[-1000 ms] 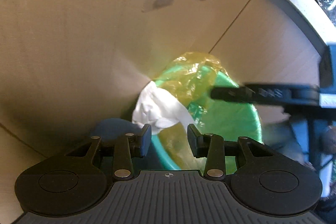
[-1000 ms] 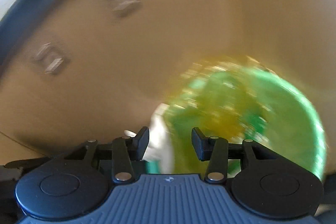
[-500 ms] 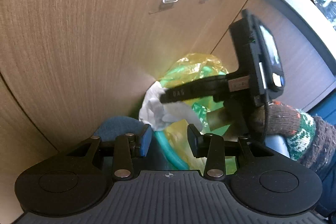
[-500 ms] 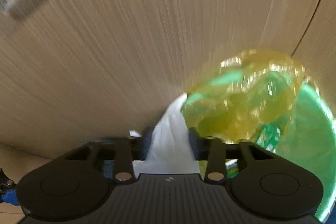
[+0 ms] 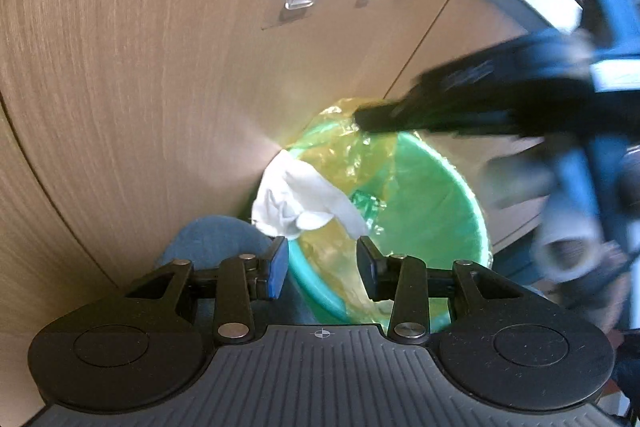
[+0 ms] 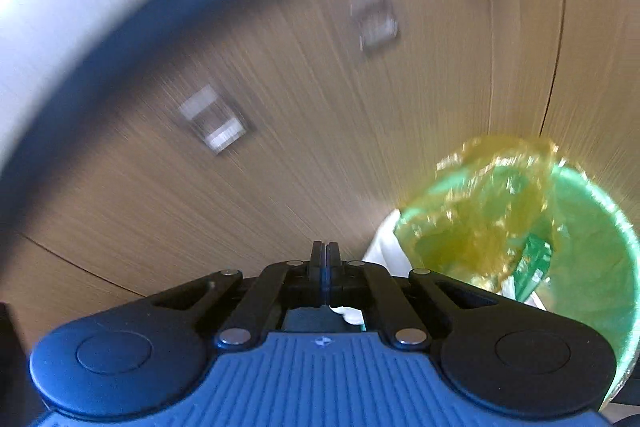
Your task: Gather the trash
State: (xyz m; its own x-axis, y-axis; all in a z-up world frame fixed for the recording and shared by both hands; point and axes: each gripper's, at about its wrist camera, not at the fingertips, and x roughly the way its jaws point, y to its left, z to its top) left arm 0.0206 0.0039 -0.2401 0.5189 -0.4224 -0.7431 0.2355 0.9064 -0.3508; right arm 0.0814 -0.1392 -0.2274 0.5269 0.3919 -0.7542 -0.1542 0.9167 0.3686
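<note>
Left gripper (image 5: 321, 263) jaws apart, nothing between, aimed at green bin (image 5: 460, 195) w/ yellow liner (image 5: 352, 155). White tissue (image 5: 296, 203) draped over bin rim at 9 o'clock, against wood cabinet (image 5: 140, 67). Right gripper (image 6: 325, 259) pressed together, blurred in left view; can't tell if anything pinched. Bin cut off at 3 o'clock in right view.

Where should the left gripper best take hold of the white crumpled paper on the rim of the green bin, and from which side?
Probably at the loose flap of the white crumpled paper that hangs over the near rim of the green bin. The left gripper is open and directly before it, so come straight forward and pinch that thin fold.
</note>
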